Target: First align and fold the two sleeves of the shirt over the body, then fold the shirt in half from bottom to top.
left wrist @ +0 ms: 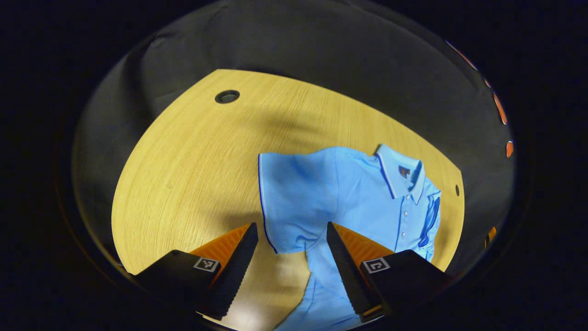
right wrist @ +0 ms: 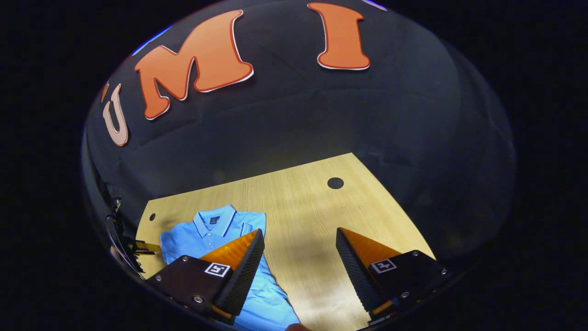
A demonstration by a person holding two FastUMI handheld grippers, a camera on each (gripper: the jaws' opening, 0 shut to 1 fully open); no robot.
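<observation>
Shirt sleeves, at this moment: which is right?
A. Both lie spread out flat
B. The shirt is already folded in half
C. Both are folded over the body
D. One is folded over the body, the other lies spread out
D: in the left gripper view the shirt has one sleeve spread out on the table, while the other is folded over the body beside the buttons.
</observation>
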